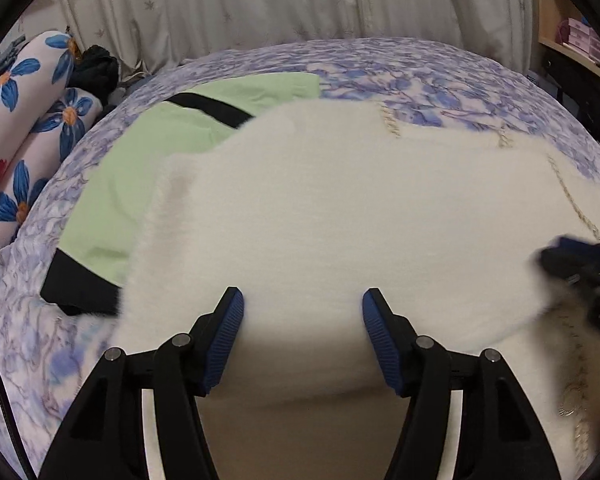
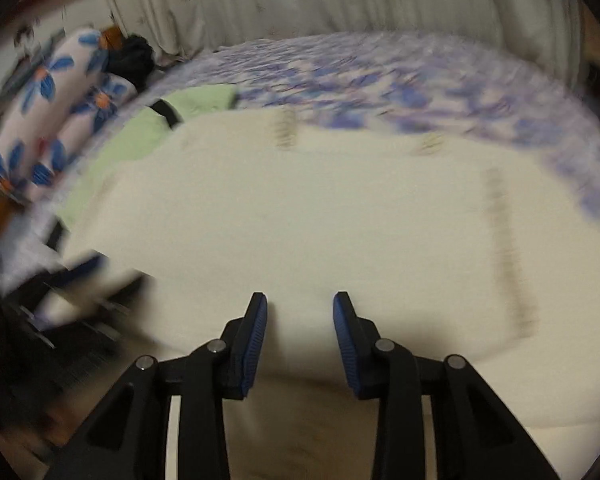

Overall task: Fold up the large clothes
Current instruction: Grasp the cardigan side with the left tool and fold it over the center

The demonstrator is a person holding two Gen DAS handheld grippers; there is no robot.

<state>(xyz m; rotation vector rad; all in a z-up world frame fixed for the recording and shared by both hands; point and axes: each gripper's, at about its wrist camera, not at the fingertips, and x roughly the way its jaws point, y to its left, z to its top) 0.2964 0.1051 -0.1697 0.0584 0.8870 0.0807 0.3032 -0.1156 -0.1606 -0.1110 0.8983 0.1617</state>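
Observation:
A large fluffy white garment [image 1: 320, 208] with thin gold chain trim lies spread across the bed; it also fills the right wrist view [image 2: 320, 216], which is motion-blurred. My left gripper [image 1: 303, 304] is open and empty just above its near edge. My right gripper [image 2: 300, 308] is open and empty over the garment's near part; it shows blurred at the right edge of the left wrist view [image 1: 580, 264]. The left gripper shows blurred at the left of the right wrist view [image 2: 80, 276].
A pale green garment with black bands [image 1: 140, 152] lies partly under the white one at the left. The bed has a blue floral sheet [image 1: 420, 76]. Flowered pillows [image 1: 24, 120] and a dark item [image 1: 96, 68] sit at far left. Curtains [image 1: 300, 0] hang behind.

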